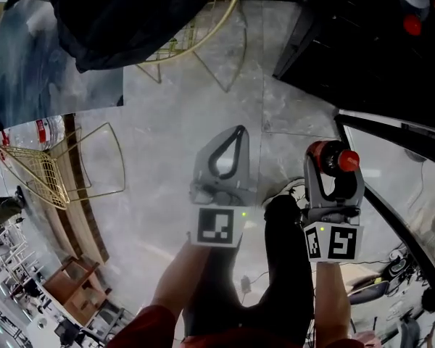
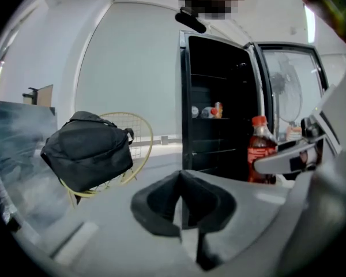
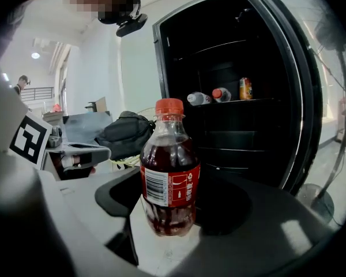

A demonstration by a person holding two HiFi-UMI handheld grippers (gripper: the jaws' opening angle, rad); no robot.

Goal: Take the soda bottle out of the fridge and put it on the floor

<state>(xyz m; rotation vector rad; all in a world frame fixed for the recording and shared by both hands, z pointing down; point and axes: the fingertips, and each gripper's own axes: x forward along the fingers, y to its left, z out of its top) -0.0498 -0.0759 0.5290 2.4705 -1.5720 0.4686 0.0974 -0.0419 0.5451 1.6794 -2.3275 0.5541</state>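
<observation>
The right gripper (image 1: 334, 167) is clamped on the soda bottle (image 3: 169, 172). Its jaws stand fairly wide apart and press on the lower body of the bottle from both sides, just under the red label. The bottle is upright with its red cap on top. It is outside the fridge (image 3: 230, 68), whose door is open, and is held over the grey floor (image 1: 203, 100). The left gripper (image 2: 183, 203) has its jaws together at the tips and holds nothing. It is near the right one.
</observation>
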